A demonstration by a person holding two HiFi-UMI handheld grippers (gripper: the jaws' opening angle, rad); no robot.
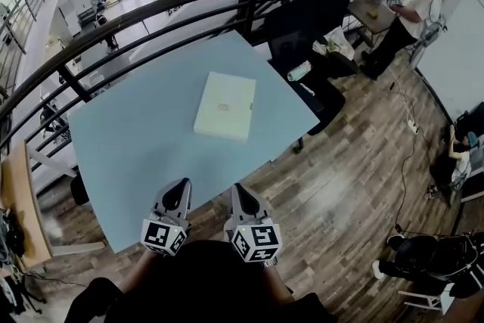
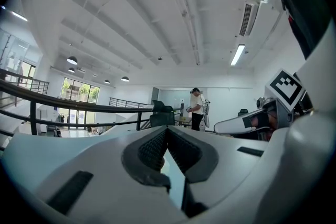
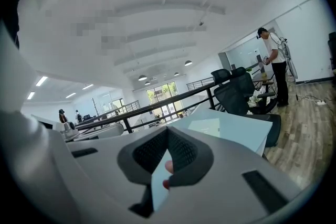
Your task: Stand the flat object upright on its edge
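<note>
In the head view, a black railing [image 1: 151, 11] curves from 9 o'clock over the top to 1 o'clock, behind a light blue table [image 1: 128, 147] that fills the left and middle of the picture.

The left gripper [image 1: 180, 189] sits at about 7 o'clock, over the near edge of the table, with its marker cube toward the person and its tips pointing to 12 o'clock. In the left gripper view [image 2: 167, 129] its jaws are clenched tip to tip, with nothing between the ribbed pads.

The flat object [image 1: 225, 105], a pale cream rectangular box, lies on its broad face near the middle of the table. It is at 12 o'clock from the two grippers and well apart from both. Nothing touches it, and one corner points toward 1 o'clock.

The right gripper [image 1: 239, 194] is just beside the left one, at about 6 o'clock, and also points to 12 o'clock. The right gripper view [image 3: 168, 129] shows its jaws pressed together and grasping nothing, with the table top stretching beyond them toward 2 o'clock.

Off the right side of the table is a wooden floor [image 1: 355, 185]. A black office chair [image 1: 306, 19] stands at 1 o'clock, close to the far corner of the table. A person [image 1: 408, 15] in a light top stands at 2 o'clock beside a small desk.
</note>
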